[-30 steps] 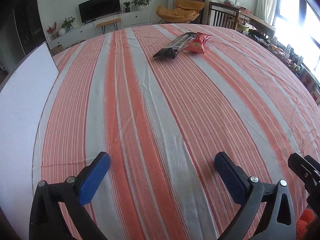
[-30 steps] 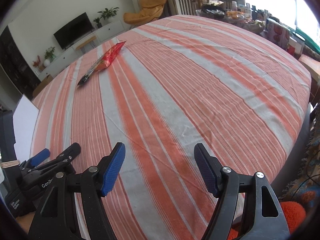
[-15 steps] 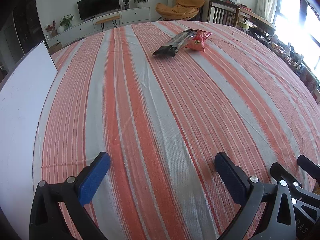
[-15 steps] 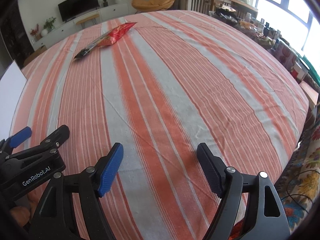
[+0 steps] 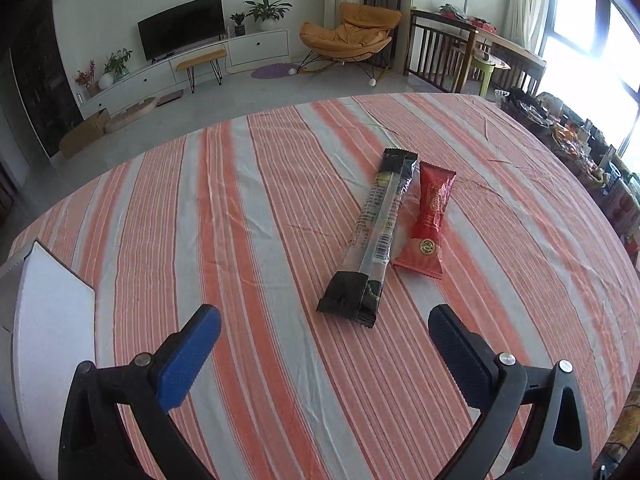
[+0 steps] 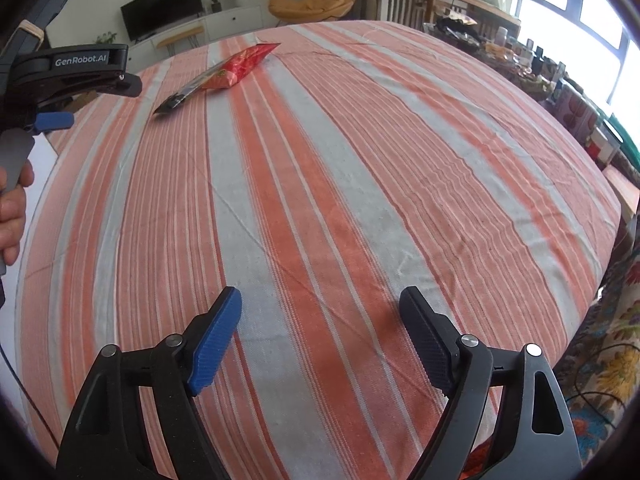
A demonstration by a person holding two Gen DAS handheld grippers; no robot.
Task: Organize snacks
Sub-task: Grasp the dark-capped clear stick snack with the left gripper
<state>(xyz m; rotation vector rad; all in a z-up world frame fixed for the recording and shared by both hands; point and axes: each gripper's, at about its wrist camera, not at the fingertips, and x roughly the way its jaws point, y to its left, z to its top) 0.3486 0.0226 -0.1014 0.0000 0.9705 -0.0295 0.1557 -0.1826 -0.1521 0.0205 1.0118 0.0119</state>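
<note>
Left wrist view: The left tool [image 5: 324, 334] hangs over the desk [image 5: 248, 216], which has a cloth with orange and grey stripes. Its two blue pads [image 5: 188, 360] stand wide apart and nothing is between them, so it is let go and holds nothing. Just past the tips lies a long black snack pack [image 5: 372, 236] with a clear middle. A red snack pack [image 5: 430, 220] lies right beside it on the right, touching it along one side. Both lie flat on the cloth and point away from the camera. A white board [image 5: 48, 320] sits at the left edge of the desk. Behind the desk are a TV [image 5: 180, 26] and an orange chair [image 5: 352, 32].

Right wrist view: The right tool [image 6: 320, 334] is over a bare part of the striped cloth, near the close edge of the desk [image 6: 360, 160]. Its pads are far apart and its jaws are opening, with nothing between them. The red snack pack [image 6: 240, 66] and the black snack pack [image 6: 180, 94] lie far off, near the far side of the desk. The left tool [image 6: 80, 80] shows at the left, up above the cloth, with a hand [image 6: 12, 208] holding its grip.
</note>
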